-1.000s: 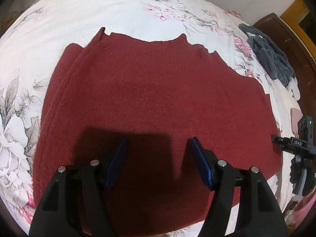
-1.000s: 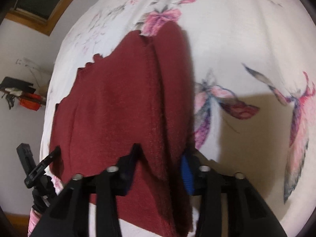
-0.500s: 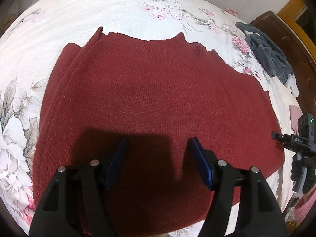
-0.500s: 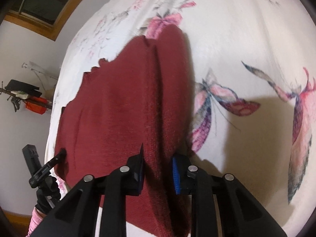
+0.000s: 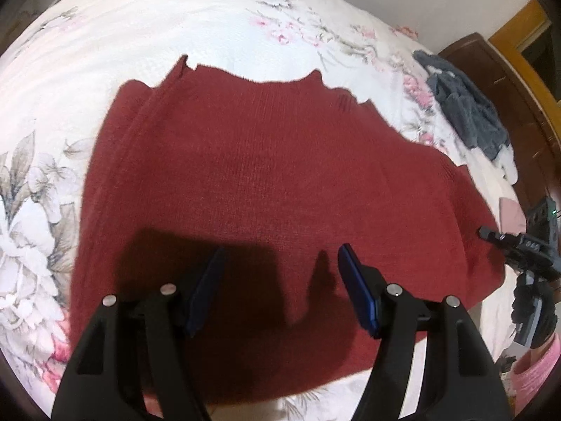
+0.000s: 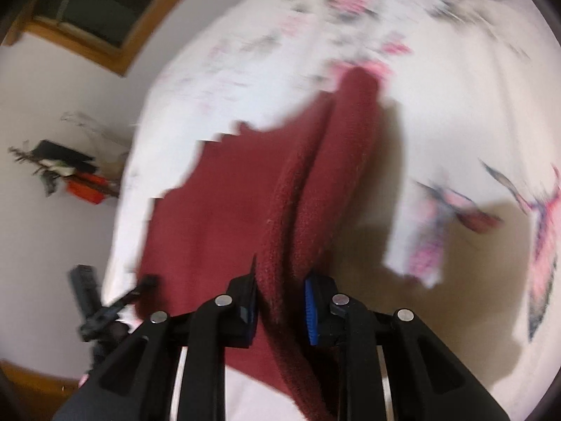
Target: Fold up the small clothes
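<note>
The right gripper (image 6: 280, 301) pinches the red sweater's (image 5: 266, 182) side edge, starting a fold. The left gripper (image 5: 280, 287) hangs spread. Next, lay that edge across.

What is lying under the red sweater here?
The red sweater lies on a white floral bedspread, which shows all around it. Whatever is directly beneath the knit is covered and cannot be seen.

floral bedspread (image 5: 147, 24), grey garment (image 5: 466, 112), wooden headboard (image 5: 519, 80)
</note>
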Available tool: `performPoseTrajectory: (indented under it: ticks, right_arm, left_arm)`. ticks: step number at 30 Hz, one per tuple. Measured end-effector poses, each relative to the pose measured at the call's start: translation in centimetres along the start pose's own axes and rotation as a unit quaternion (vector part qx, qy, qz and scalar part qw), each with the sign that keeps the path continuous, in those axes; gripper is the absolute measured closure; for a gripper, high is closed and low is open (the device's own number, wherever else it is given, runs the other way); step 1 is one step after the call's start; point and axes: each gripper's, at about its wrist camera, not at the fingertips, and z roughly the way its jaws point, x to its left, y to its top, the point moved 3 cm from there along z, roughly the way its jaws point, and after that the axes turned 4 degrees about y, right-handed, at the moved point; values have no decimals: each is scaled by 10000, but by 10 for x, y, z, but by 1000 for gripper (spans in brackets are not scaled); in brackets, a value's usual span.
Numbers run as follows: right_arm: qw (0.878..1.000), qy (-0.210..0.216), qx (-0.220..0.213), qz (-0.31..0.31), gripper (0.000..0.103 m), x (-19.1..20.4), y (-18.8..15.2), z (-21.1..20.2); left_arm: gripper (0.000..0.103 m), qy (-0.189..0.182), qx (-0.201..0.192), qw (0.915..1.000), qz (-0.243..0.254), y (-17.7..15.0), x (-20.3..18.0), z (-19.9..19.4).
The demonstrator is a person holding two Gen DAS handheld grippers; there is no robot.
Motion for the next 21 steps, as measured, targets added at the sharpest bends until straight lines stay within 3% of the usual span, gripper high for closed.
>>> performPoseTrajectory:
  ticks: [4, 9, 16, 21]
  right_arm:
    - [9984, 285, 84, -479, 82, 59, 6, 9]
    - [9959, 231, 321, -819, 82, 104, 8, 43]
    - [9955, 113, 640, -686, 82, 110, -3, 90]
    - [9912, -318, 975, -838, 81, 115, -17, 127]
  left_arm:
    - [37, -116, -51, 9999, -107, 2, 4, -11]
    - [37, -128, -111, 9998, -105, 3, 10, -20]
    - [37, -143, -127, 9996, -190, 3, 22, -25]
    - [37, -194, -120, 9994, -250, 3, 26, -25]
